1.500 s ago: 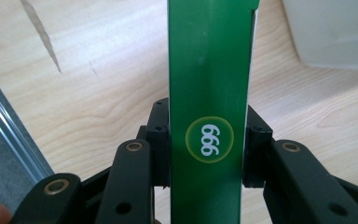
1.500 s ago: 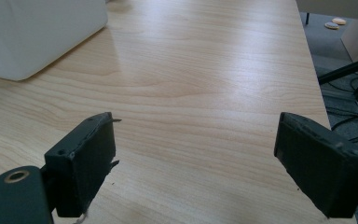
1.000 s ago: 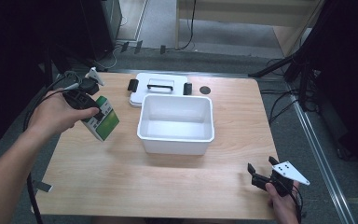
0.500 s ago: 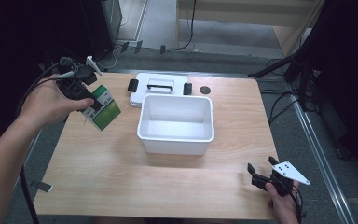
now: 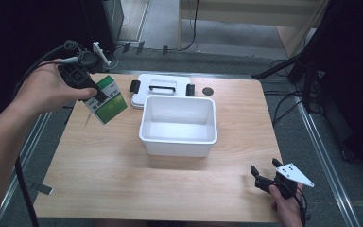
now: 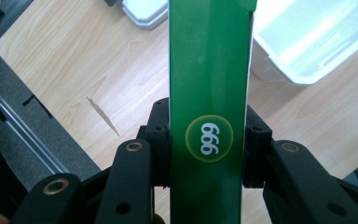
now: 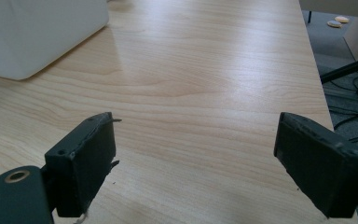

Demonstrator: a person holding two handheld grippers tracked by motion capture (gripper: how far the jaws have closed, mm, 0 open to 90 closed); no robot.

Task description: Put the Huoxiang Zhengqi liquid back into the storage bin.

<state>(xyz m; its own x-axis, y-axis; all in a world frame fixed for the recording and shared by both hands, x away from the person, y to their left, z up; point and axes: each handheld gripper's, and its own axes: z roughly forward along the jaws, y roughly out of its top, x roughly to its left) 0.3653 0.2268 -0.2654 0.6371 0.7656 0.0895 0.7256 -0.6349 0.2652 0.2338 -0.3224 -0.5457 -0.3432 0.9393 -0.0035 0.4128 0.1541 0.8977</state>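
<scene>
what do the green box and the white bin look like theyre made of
Green box: likely printed cardboard with a slightly glossy finish, judging by its flat panels and sharp folded edge. White bin: seemingly moulded plastic, smooth and faintly shiny, with rounded corners and a rolled rim.

A white tub (image 5: 178,124), its lid (image 5: 157,88) and a small dark disc (image 5: 208,91) are borne by a wooden table (image 5: 123,175).
</scene>
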